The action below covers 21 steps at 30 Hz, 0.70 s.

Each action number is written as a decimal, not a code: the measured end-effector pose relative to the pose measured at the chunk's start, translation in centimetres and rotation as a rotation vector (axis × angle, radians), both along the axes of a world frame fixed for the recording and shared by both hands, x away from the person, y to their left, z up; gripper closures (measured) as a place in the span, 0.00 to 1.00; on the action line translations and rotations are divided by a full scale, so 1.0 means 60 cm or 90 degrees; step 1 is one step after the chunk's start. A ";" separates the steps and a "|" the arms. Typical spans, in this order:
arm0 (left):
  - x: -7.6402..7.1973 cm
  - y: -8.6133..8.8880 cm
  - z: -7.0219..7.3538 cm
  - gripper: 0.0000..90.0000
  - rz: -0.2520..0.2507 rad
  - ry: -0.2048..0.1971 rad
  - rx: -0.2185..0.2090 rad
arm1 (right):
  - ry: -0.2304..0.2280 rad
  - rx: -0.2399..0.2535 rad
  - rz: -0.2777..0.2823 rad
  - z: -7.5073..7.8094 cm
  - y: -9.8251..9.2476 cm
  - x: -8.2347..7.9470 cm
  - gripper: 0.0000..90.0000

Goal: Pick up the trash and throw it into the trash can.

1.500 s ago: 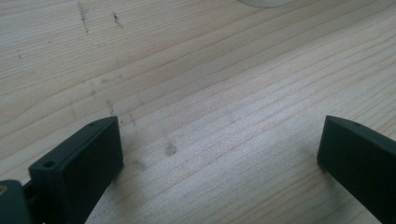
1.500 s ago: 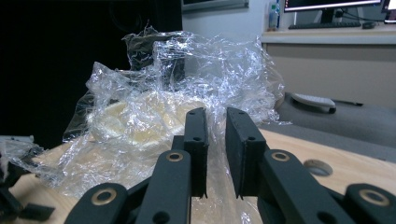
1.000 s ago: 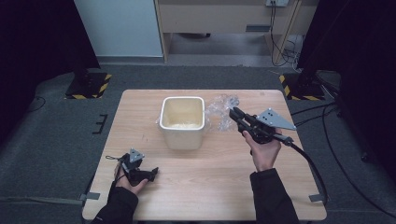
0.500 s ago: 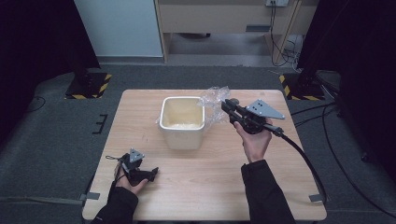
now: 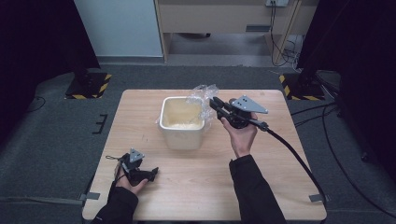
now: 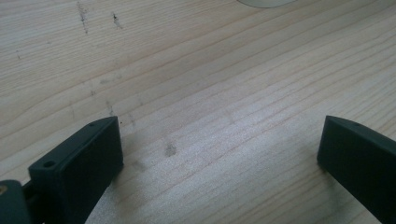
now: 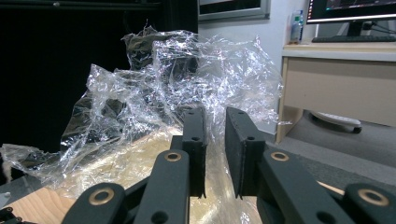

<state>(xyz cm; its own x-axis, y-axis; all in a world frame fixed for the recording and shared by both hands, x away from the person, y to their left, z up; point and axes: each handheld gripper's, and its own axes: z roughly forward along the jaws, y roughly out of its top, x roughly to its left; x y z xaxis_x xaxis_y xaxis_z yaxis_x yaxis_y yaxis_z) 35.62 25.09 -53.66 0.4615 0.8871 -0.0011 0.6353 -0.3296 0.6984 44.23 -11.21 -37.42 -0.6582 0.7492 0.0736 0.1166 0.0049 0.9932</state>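
Observation:
A cream square tub stands in the middle of the wooden table. My right gripper hovers at the tub's right rim, shut on a crumpled sheet of clear plastic film that hangs over the tub's far right corner. In the right gripper view the film billows in front of the right gripper, and a fold of it is pinched between the nearly touching jaws. My left gripper lies on the table at the near left. In its own view the left gripper is open over bare wood.
The right gripper's cable trails over the table's right side to the floor. Yellow-and-black striped stand bases sit on the floor at back left and back right. A wooden desk stands beyond the table.
My right gripper has carried the plastic film leftward, from right of the tub to its right rim. The left hand has stayed still.

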 end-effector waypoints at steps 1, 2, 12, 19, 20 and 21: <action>0.000 0.000 0.000 0.00 0.000 0.000 0.000 | 0.001 0.003 -0.001 0.000 0.003 0.001 0.87; 0.000 0.000 0.000 0.00 0.000 0.000 0.000 | -0.001 -0.003 0.002 0.000 0.008 0.004 0.87; 0.000 0.000 0.000 0.00 -0.001 0.001 0.001 | 0.005 -0.010 0.019 -0.010 0.052 0.027 0.87; 0.000 0.000 0.000 0.00 -0.001 0.001 0.001 | 0.022 -0.006 0.025 -0.030 0.074 0.040 0.87; 0.000 0.000 0.000 0.00 -0.001 0.001 0.001 | 0.024 -0.009 0.024 -0.034 0.077 0.042 0.87; 0.001 0.000 0.000 0.00 -0.001 0.001 0.001 | 0.027 -0.010 0.023 -0.037 0.080 0.043 0.87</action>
